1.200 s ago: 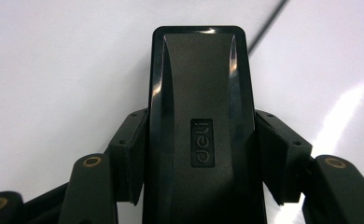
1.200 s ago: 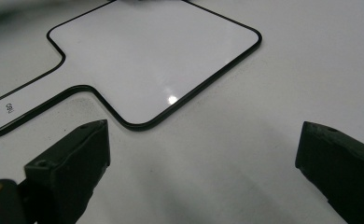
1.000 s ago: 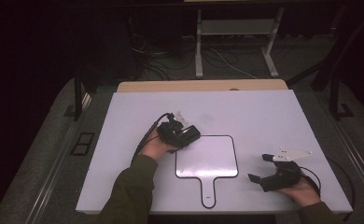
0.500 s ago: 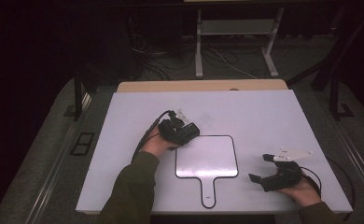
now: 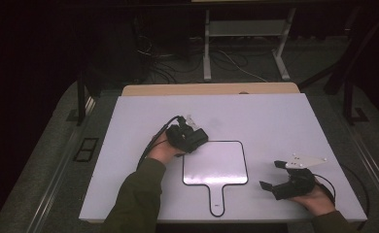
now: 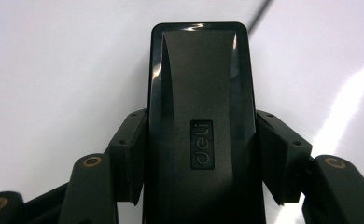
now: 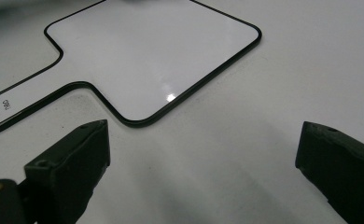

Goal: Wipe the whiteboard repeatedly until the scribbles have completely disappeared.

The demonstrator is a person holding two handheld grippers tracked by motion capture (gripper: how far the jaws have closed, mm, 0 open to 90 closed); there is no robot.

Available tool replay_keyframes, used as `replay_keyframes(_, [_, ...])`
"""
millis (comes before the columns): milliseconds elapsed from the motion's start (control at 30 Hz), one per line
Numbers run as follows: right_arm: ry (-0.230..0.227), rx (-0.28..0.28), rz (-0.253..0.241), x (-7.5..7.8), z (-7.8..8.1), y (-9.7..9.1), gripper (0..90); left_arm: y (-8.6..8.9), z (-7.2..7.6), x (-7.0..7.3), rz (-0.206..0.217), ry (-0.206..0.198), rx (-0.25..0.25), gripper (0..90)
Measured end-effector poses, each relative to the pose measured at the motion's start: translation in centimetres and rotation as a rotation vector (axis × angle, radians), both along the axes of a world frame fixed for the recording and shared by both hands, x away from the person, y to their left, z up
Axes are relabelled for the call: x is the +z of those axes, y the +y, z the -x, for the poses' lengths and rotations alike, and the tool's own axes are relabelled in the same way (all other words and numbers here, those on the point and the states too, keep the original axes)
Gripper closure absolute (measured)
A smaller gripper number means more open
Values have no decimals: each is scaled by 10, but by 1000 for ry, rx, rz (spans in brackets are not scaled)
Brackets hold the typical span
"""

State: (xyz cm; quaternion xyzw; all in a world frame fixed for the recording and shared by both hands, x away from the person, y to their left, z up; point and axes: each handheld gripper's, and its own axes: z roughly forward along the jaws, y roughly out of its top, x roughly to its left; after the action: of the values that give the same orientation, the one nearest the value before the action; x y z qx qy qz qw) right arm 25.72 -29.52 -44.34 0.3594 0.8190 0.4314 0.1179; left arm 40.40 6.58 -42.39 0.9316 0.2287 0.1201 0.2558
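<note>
1. The left gripper (image 5: 193, 137) is clamped on a glossy black rectangular plastic block (image 6: 201, 126), apparently a whiteboard eraser, stamped "deli"; both pads press its long sides
2. Over the last second this gripper has edged slightly toward the upper left corner of the small white handled whiteboard with a thin black border (image 5: 215, 169), its grip unchanged; the eraser hangs over that corner, so I judge a wipe is about to begin rather than under way
3. The right gripper (image 5: 274, 175) has kept its place on the white table top (image 5: 275, 116), just right of the board, its jaws wide apart and empty
4. The left gripper view gives the brand mark and the pad contact, which the high view blurs into one dark lump
5. The right gripper view (image 7: 199, 154) shows the board's rounded corner and handle (image 7: 21, 105) close up, unmarked
</note>
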Motion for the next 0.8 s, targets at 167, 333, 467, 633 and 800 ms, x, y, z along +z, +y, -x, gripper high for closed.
replay_keyframes(167, [0, -1, 1, 0, 1, 1, 19, 7, -8, -1, 23, 2, 52, 393])
replay_keyframes(333, [1, -6, -1, 0, 1, -1, 19, 16, -14, 0, 7, 1, 76, 393])
replay_keyframes(467, [1, -1, 0, 0, 1, -1, 19, 12, -1, 1, -3, 28, 42, 393])
replay_keyframes(633, [-2, 1, 1, 1, 1, 1, 19, 14, 3, 1, 3, 30, 33, 393])
replay_keyframes(800, [-1, -2, 1, 0, 1, 1, 19, 13, -6, 1, -17, 15, 62, 393])
